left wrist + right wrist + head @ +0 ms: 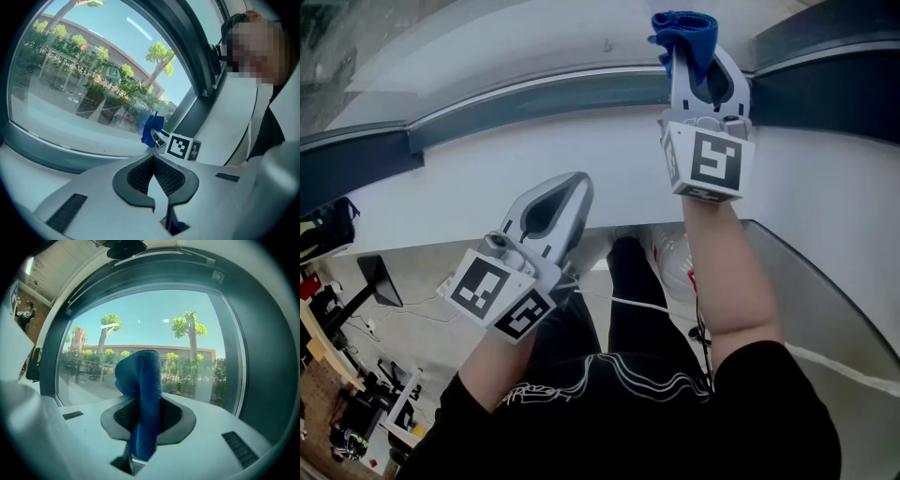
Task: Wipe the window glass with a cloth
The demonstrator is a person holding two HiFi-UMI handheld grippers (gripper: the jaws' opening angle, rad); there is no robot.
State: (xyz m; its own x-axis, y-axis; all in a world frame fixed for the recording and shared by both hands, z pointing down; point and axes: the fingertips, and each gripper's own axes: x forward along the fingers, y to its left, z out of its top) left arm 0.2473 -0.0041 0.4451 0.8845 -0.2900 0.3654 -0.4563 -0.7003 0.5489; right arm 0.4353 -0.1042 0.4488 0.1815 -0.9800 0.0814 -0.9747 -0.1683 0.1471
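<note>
Window glass fills the far view; right gripper clamps the blue cloth, raised toward it. Left gripper closed, empty. Next: press cloth onto glass.

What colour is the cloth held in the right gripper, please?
Blue cloth; the right gripper view shows it best.

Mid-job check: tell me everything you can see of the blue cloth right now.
The blue cloth looks like plush, fuzzy microfibre, bunched into one thick fold. The right tongs are shut on it. The fold stands between the jaws, its rounded top bulges past their tips, and its tail runs back toward the gripper body. It is held up in front of the window glass. Whether it touches the pane cannot be told.
</note>
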